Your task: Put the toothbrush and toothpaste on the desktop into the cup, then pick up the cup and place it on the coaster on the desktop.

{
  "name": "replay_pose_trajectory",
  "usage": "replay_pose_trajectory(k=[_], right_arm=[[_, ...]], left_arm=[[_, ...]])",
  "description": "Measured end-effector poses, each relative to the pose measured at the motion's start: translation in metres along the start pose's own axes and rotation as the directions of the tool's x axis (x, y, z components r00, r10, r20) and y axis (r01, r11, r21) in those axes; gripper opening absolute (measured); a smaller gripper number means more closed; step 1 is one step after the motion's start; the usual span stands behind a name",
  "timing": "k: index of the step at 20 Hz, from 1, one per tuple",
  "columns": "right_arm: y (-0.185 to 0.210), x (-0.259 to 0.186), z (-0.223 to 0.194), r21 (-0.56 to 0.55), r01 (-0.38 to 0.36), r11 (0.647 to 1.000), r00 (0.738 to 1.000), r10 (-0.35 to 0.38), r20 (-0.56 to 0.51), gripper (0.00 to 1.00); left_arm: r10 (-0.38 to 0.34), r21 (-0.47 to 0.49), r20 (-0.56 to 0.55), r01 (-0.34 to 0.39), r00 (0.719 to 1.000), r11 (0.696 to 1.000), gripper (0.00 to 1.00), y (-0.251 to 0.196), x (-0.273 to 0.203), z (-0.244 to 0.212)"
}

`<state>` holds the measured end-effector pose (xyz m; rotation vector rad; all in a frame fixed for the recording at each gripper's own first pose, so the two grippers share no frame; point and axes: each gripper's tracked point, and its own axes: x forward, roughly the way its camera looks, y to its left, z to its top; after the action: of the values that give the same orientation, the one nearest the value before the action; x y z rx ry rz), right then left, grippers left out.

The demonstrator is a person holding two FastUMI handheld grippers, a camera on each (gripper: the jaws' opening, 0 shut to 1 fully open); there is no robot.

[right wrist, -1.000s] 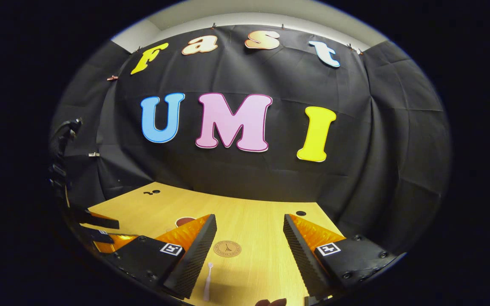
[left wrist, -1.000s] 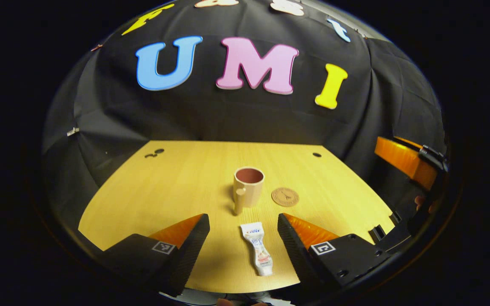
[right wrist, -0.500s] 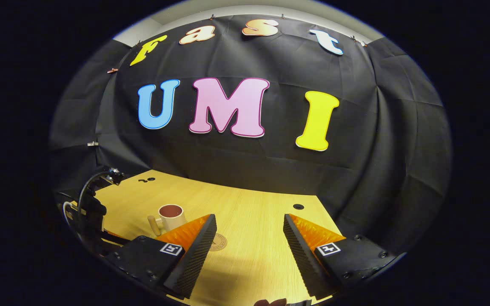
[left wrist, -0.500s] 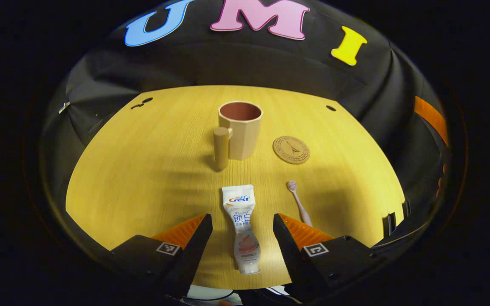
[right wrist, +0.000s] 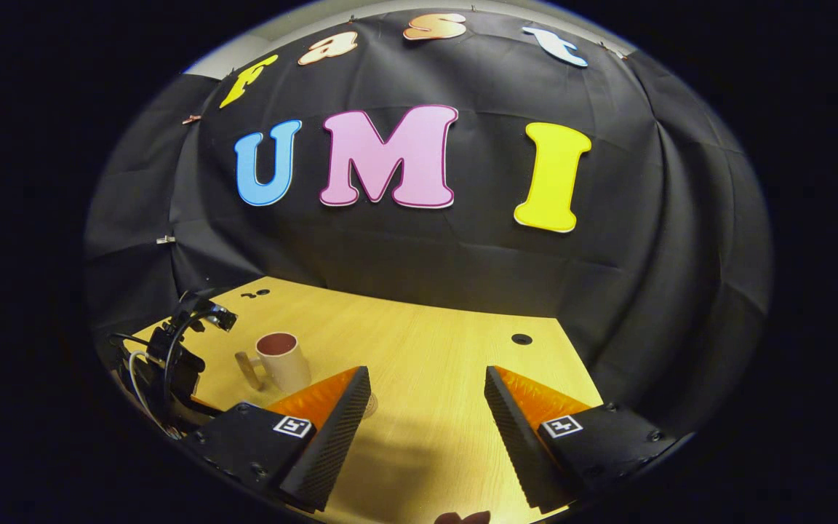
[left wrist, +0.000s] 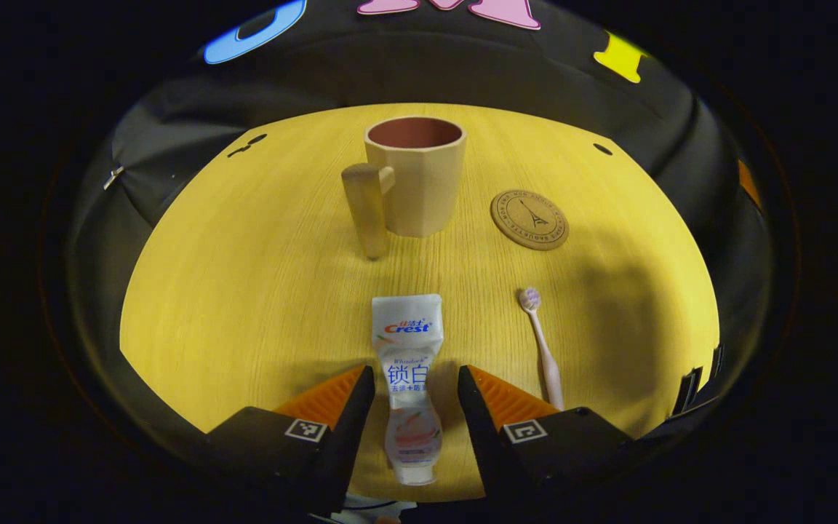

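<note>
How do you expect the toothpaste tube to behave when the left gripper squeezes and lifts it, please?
The toothpaste tube looks like a soft, flattened plastic tube, so it will probably dent under the left gripper, whose fingers straddle its middle. Its glossy skin may be slippery. Lying flat on the table, with a crimped flat end, it seems unlikely to roll.

The left gripper (left wrist: 410, 397) is tilted down toward the near edge of the yellow wood-grain tabletop (left wrist: 244, 291). Its jaws stand apart, one on each side of the lower half of the white toothpaste tube (left wrist: 407, 378), with a sliver of gap visible on both sides. The right gripper (right wrist: 426, 426) is held level above the tabletop's right side, its jaws spread wide with nothing between them.
</note>
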<state>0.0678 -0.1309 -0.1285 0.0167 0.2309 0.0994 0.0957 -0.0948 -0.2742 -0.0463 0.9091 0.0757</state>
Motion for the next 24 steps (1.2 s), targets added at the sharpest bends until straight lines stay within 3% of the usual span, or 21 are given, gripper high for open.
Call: replay_pose_trajectory(k=[3, 5, 6, 11, 14, 16, 20, 24], right_arm=[[-0.005, 0.005, -0.009, -0.003, -0.019, 1.0, 1.0, 0.019, -0.016, 0.97], [-0.005, 0.005, -0.014, -0.023, -0.03, 0.999, 0.999, 0.029, -0.025, 0.97], [-0.006, 0.004, -0.015, -0.021, -0.028, 0.999, 0.999, 0.028, -0.029, 0.97], [0.006, -0.003, -0.037, -0.028, 0.006, 1.0, 0.995, -0.008, -0.102, 0.97], [0.029, -0.014, -0.053, 0.016, 0.02, 1.0, 0.985, -0.016, -0.173, 0.97], [0.049, -0.019, -0.068, 0.043, 0.029, 0.999, 0.971, -0.018, -0.238, 0.97], [0.095, -0.028, -0.101, 0.062, 0.029, 0.998, 0.925, -0.003, -0.38, 0.98], [0.131, -0.031, -0.132, 0.066, 0.03, 0.997, 0.869, 0.006, -0.495, 0.98]], left_arm=[[0.014, -0.023, -0.03, -0.015, 0.999, 1.0, 0.7, -0.002, 0.006, -0.005], [0.014, -0.027, -0.031, -0.015, 0.999, 1.0, 0.74, -0.004, 0.007, -0.004], [0.01, -0.025, -0.035, -0.011, 0.999, 1.0, 0.69, -0.005, 0.006, -0.006], [-0.011, 0.0, -0.095, 0.011, 0.995, 1.0, 0.69, -0.005, 0.007, -0.007], [-0.035, 0.053, -0.101, 0.04, 0.994, 0.998, 0.59, -0.003, 0.007, -0.006], [-0.058, 0.098, -0.091, 0.066, 0.994, 0.993, 0.35, -0.002, 0.006, -0.005], [-0.156, 0.161, -0.078, 0.167, 0.985, 0.973, 0.25, -0.002, 0.004, -0.005], [-0.28, 0.119, -0.115, 0.293, 0.953, 0.949, 0.21, 0.009, -0.009, -0.009]])
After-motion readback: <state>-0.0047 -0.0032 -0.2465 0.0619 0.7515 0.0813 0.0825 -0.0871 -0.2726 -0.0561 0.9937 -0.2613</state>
